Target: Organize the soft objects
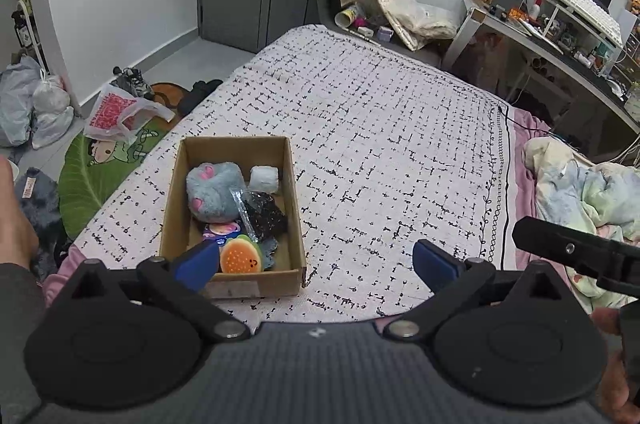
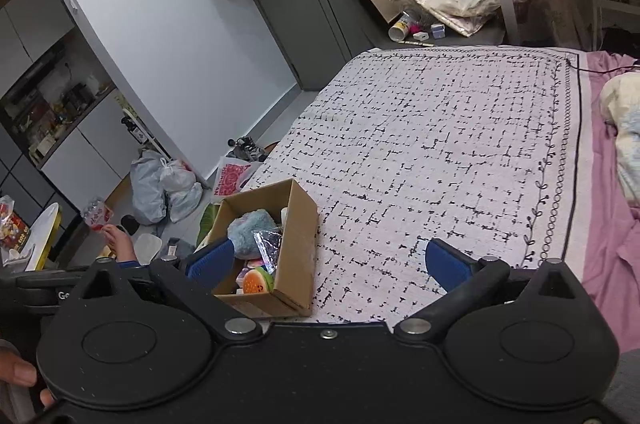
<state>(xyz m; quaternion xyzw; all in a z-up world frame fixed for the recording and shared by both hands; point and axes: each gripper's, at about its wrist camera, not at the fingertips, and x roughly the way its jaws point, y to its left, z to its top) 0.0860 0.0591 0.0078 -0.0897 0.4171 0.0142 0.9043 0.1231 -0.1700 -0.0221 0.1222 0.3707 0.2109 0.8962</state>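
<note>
I held both the left gripper (image 1: 316,264) and right gripper (image 2: 330,262) spread, empty; the fluffy grey-blue plush toy (image 1: 212,194) in the brown cardboard box (image 1: 294,184) looked light and squashy, best pinched mid-body.

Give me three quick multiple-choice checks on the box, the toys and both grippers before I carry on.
1. Where is the cardboard box?
A. on the floor
B. on the patterned bedspread
C. on the desk

2. What colour is the big plush toy?
A. blue-grey with pink patches
B. green
C. red

3. How does the left gripper stand?
A. shut on the burger toy
B. shut, empty
C. open, empty

Answers: 1 B, the box rests on the bedspread near its edge. 2 A, fuzzy blue-grey with pink spots. 3 C, pads wide apart, burger toy lies in the box.
</note>
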